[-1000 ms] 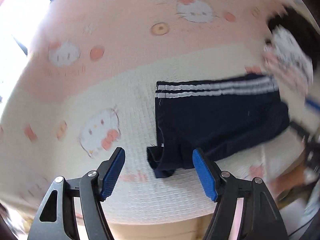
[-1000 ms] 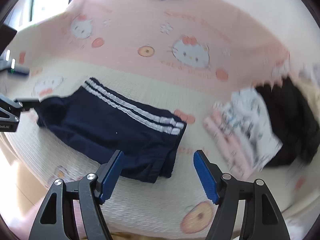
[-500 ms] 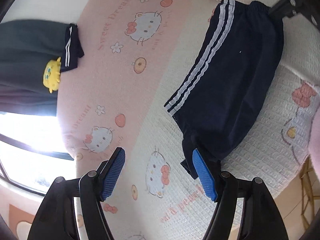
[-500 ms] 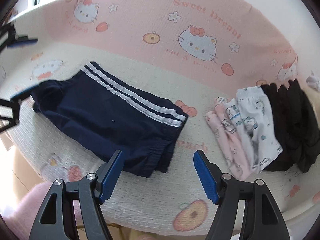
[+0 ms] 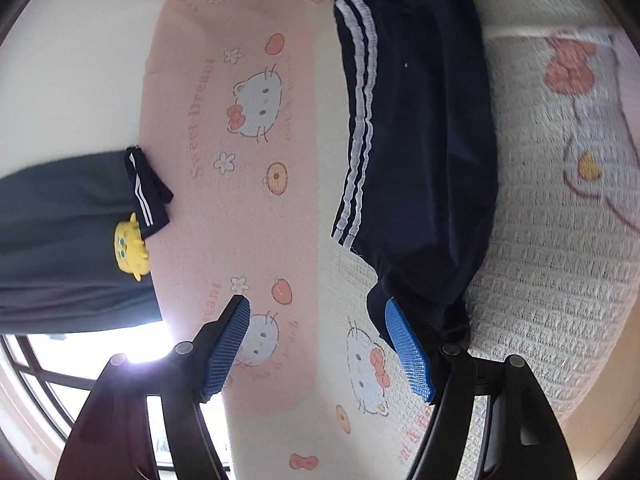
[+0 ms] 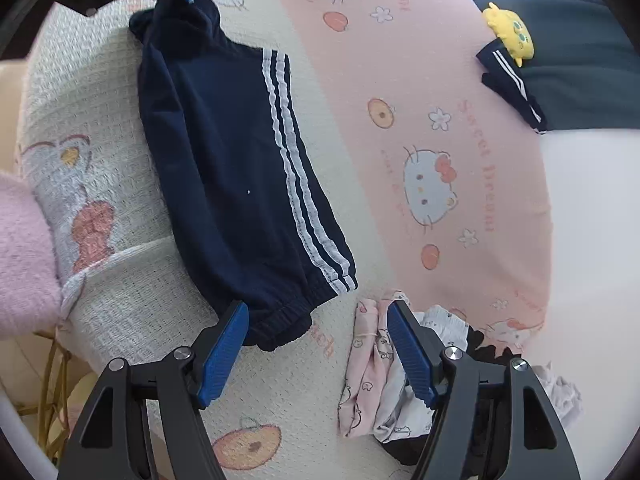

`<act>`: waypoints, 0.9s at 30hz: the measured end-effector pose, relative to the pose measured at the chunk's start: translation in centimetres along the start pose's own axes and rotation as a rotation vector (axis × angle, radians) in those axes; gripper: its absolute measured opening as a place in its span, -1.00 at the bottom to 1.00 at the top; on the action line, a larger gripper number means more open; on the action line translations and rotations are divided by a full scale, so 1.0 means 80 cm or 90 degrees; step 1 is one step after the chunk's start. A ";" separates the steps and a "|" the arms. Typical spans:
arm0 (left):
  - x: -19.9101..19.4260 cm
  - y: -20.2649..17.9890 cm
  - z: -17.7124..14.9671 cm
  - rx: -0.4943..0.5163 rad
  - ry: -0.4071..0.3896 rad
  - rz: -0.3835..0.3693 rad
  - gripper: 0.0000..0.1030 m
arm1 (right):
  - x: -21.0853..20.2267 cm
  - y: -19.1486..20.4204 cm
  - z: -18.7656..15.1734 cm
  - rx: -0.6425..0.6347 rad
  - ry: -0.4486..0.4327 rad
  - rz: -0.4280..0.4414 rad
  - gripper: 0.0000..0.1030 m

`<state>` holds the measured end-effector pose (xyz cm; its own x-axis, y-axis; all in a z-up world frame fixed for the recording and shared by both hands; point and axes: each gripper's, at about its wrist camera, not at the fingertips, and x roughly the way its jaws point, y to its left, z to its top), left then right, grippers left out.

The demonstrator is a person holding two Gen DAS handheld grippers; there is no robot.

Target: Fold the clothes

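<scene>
On the pink-and-cream Hello Kitty blanket (image 6: pixel 400 80) the navy shorts (image 6: pixel 224 168) with two white side stripes lay flat, near the blanket's front edge. My left gripper (image 5: pixel 318 344) had its jaws apart, nothing clamped; its right blue pad (image 5: pixel 408 356) sat just at the shorts' bunched end, contact unclear. My right gripper (image 6: pixel 318 350) was also spread wide and empty, left pad (image 6: pixel 224 354) beside the elastic waistband, right pad over a stack of folded pink and white printed clothes (image 6: pixel 380 372). A dark garment (image 6: pixel 560 40) with a yellow plush toy (image 6: pixel 510 32) lay at the far side. A pink fuzzy sleeve (image 6: pixel 24 260) showed at the frame's left edge.
</scene>
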<state>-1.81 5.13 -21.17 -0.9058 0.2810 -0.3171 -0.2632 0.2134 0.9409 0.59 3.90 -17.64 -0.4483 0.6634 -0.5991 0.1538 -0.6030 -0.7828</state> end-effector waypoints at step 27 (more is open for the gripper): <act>-0.003 -0.037 0.000 0.090 -0.026 -0.082 0.58 | 0.019 0.077 -0.006 -0.241 -0.016 0.038 0.38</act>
<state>-0.81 4.47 -23.92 -0.8523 0.2799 -0.4418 -0.3250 0.3784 0.8667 1.30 1.39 -23.45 -0.4489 0.6181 -0.6453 0.4930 -0.4310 -0.7557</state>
